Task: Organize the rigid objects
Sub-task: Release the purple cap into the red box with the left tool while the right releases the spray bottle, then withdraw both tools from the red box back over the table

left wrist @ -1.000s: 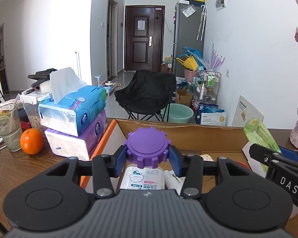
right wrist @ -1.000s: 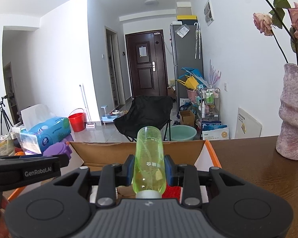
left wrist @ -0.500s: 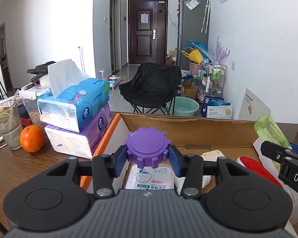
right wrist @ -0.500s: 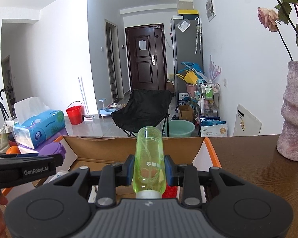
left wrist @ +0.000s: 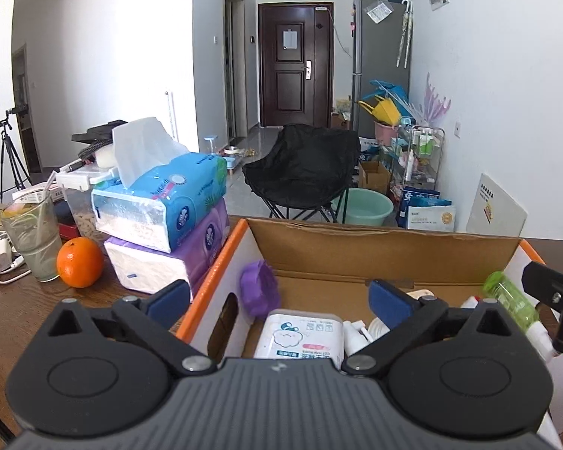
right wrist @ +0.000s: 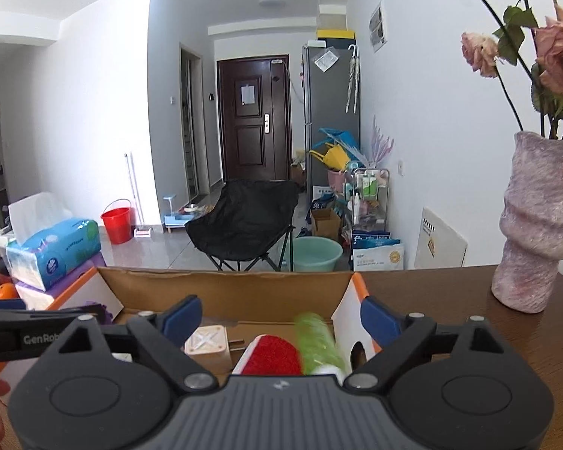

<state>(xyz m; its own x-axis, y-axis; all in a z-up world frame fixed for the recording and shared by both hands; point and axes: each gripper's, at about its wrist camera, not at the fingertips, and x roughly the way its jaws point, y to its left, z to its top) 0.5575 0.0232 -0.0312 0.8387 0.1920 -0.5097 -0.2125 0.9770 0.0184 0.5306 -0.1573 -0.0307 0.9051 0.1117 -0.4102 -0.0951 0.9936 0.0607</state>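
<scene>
Where the left wrist view is taken first, the left gripper point(left wrist: 279, 298) is recorded at lower centre with its jaws spread wide and nothing between them. Below it, the cardboard box point(left wrist: 375, 242) is seen to contain a purple-capped bottle point(left wrist: 258, 294), blurred, against the left wall, a white wipes pack point(left wrist: 302, 333) at centre, and a green bottle point(left wrist: 512, 302) at the right edge. Outside the box, at middle left, stacked tissue packs point(left wrist: 165, 221), an orange point(left wrist: 80, 267) and a glass point(left wrist: 33, 238) are listed on the table.

In the right wrist view, the right gripper point(right wrist: 281, 317) is likewise noted as wide apart and empty. The green bottle point(right wrist: 317, 341), blurred, is logged inside the box beside a red object point(right wrist: 272, 356) and a white plug adapter point(right wrist: 208, 345). Both bottles are judged deposited; whether further rigid items are left cannot be told.
</scene>
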